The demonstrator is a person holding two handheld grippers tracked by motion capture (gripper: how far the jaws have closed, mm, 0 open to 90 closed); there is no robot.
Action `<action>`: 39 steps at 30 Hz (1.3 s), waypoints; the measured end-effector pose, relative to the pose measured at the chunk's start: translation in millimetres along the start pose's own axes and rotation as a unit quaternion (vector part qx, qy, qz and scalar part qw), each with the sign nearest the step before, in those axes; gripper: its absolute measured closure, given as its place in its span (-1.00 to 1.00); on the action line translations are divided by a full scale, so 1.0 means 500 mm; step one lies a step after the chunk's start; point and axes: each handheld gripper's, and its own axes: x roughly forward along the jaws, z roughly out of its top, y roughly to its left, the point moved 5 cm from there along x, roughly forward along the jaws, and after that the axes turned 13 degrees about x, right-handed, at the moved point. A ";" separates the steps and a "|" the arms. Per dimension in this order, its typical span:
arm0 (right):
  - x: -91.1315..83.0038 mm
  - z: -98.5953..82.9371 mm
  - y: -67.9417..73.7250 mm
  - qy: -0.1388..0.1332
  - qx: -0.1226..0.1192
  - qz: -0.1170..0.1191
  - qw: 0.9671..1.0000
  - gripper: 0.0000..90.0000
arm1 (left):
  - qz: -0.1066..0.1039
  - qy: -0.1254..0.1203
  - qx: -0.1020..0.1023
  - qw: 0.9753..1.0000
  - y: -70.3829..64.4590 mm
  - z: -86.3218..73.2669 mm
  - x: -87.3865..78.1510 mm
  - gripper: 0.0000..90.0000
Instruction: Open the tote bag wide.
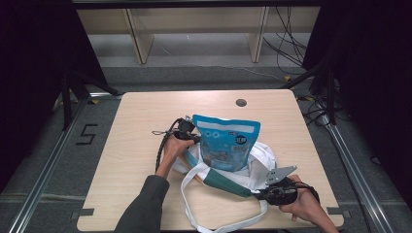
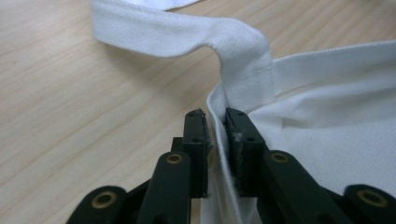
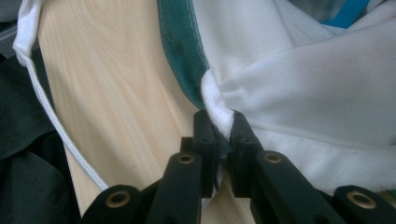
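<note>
Both grippers pinching white tote bag (image 1: 260,160) rim: left gripper (image 2: 215,135) near strap, right gripper (image 3: 223,135) by green trim; blue snack pouch (image 1: 227,143) probably standing inside, bare table (image 1: 141,116) around.

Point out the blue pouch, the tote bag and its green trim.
blue pouch (image 1: 227,144): high view, front face.
tote bag (image 1: 265,156): high view, white cloth right of pouch.
green trim (image 3: 180,44): right gripper view, band along edge.

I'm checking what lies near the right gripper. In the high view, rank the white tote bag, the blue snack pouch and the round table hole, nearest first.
From the right gripper:
1. White tote bag: clamped in its jaws, by the teal trim.
2. Blue snack pouch: standing in the bag, up and left.
3. Round table hole: near the table's far edge.
</note>
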 end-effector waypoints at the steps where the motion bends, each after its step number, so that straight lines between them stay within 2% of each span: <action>1: -0.007 0.002 0.000 -0.004 -0.008 0.009 1.000 0.73 | 0.015 -0.002 0.004 1.000 0.001 0.006 -0.020 0.49; 2: -0.007 0.002 0.000 -0.004 -0.008 0.009 1.000 0.73 | 0.015 -0.002 0.004 1.000 0.001 0.006 -0.020 0.42; 3: -0.016 0.007 0.002 -0.009 -0.005 0.009 1.000 0.61 | 0.031 -0.010 0.016 0.999 -0.001 0.010 -0.034 0.42; 4: -0.028 0.014 0.004 -0.023 -0.002 0.004 1.000 0.50 | 0.027 -0.015 0.024 0.999 -0.006 0.014 -0.060 0.32; 6: -0.065 0.041 0.005 -0.064 -0.012 -0.005 0.998 0.28 | 0.029 -0.031 0.032 0.999 -0.013 0.019 -0.100 0.12; 8: -0.094 0.063 0.005 -0.099 -0.009 -0.003 0.995 0.23 | 0.032 -0.044 0.055 0.997 -0.021 0.019 -0.151 0.03; 9: -0.109 0.071 0.007 -0.112 -0.003 -0.002 0.994 0.22 | 0.038 -0.060 0.052 0.996 -0.029 0.019 -0.171 -0.01; 10: -0.124 0.083 0.001 -0.128 -0.016 -0.010 0.992 0.19 | 0.051 -0.082 0.034 0.995 -0.038 0.018 -0.188 -0.04; 11: -0.138 0.091 0.001 -0.140 -0.002 -0.022 0.990 0.16 | 0.051 -0.091 0.038 0.994 -0.049 0.013 -0.207 -0.05; 12: -0.148 0.101 -0.006 -0.152 -0.006 -0.039 0.988 0.15 | 0.047 -0.097 0.045 0.993 -0.062 0.008 -0.222 -0.03; 13: -0.155 0.109 -0.010 -0.159 0.001 -0.055 0.986 0.15 | 0.043 -0.101 0.049 0.993 -0.077 0.002 -0.233 -0.02; 14: -0.159 0.118 -0.021 -0.161 -0.001 -0.075 0.984 0.16 | 0.036 -0.101 0.048 0.993 -0.094 -0.006 -0.240 0.00; 15: -0.158 0.126 -0.030 -0.158 0.000 -0.093 0.983 0.17 | 0.019 -0.103 0.054 0.993 -0.111 -0.013 -0.246 0.01; 16: -0.152 0.135 -0.040 -0.156 -0.004 -0.110 0.982 0.17 | 0.001 -0.111 0.055 0.992 -0.129 -0.020 -0.250 0.03; 17: -0.145 0.142 -0.047 -0.149 0.001 -0.118 0.982 0.18 | -0.018 -0.114 0.058 0.992 -0.147 -0.026 -0.254 0.04; 19: -0.124 0.154 -0.058 -0.133 -0.005 -0.126 0.983 0.20 | -0.050 -0.129 0.065 0.988 -0.177 -0.034 -0.258 0.03; 21: -0.102 0.164 -0.069 -0.118 -0.018 -0.133 0.984 0.22 | -0.057 -0.140 0.075 0.986 -0.195 -0.035 -0.258 0.00; 22: -0.094 0.168 -0.072 -0.116 -0.009 -0.135 0.984 0.22 | -0.065 -0.135 0.090 0.985 -0.200 -0.035 -0.256 -0.04; 24: -0.083 0.176 -0.078 -0.111 -0.004 -0.131 0.985 0.24 | -0.074 -0.123 0.099 0.985 -0.207 -0.037 -0.248 -0.12; 25: -0.080 0.177 -0.080 -0.108 0.002 -0.130 0.986 0.24 | -0.078 -0.120 0.096 0.985 -0.212 -0.038 -0.242 -0.15; 26: -0.076 0.180 -0.083 -0.112 0.002 -0.129 0.985 0.24 | -0.086 -0.119 0.102 0.984 -0.217 -0.040 -0.236 -0.15; 27: -0.076 0.181 -0.084 -0.108 0.005 -0.124 0.986 0.24 | -0.094 -0.111 0.109 0.983 -0.225 -0.044 -0.231 -0.15; 28: -0.074 0.182 -0.083 -0.107 0.015 -0.118 0.987 0.24 | -0.100 -0.106 0.121 0.982 -0.232 -0.047 -0.227 -0.19; 29: -0.072 0.184 -0.087 -0.112 0.008 -0.115 0.987 0.24 | -0.106 -0.102 0.134 0.980 -0.239 -0.050 -0.224 -0.20; 30: -0.072 0.185 -0.086 -0.108 0.013 -0.108 0.988 0.24 | -0.104 -0.093 0.155 0.978 -0.244 -0.053 -0.220 -0.21; 33: -0.062 0.189 -0.094 -0.106 0.024 -0.103 0.989 0.32 | -0.102 -0.072 0.181 0.976 -0.250 -0.066 -0.210 -0.12; 34: -0.058 0.191 -0.097 -0.102 0.024 -0.099 0.990 0.41 | -0.094 -0.070 0.194 0.974 -0.252 -0.071 -0.207 -0.03; 35: -0.052 0.194 -0.099 -0.100 0.020 -0.094 0.990 0.51 | -0.087 -0.066 0.204 0.973 -0.248 -0.076 -0.205 0.15; 36: -0.039 0.199 -0.105 -0.096 -0.002 -0.093 0.991 0.78 | -0.089 -0.068 0.199 0.974 -0.246 -0.078 -0.204 0.31; 37: -0.039 0.199 -0.105 -0.096 -0.002 -0.093 0.991 0.78 | -0.087 -0.068 0.203 0.973 -0.240 -0.080 -0.205 0.31; 39: -0.031 0.207 -0.112 -0.098 -0.001 -0.113 0.989 0.90 | -0.084 -0.063 0.211 0.972 -0.234 -0.086 -0.208 0.56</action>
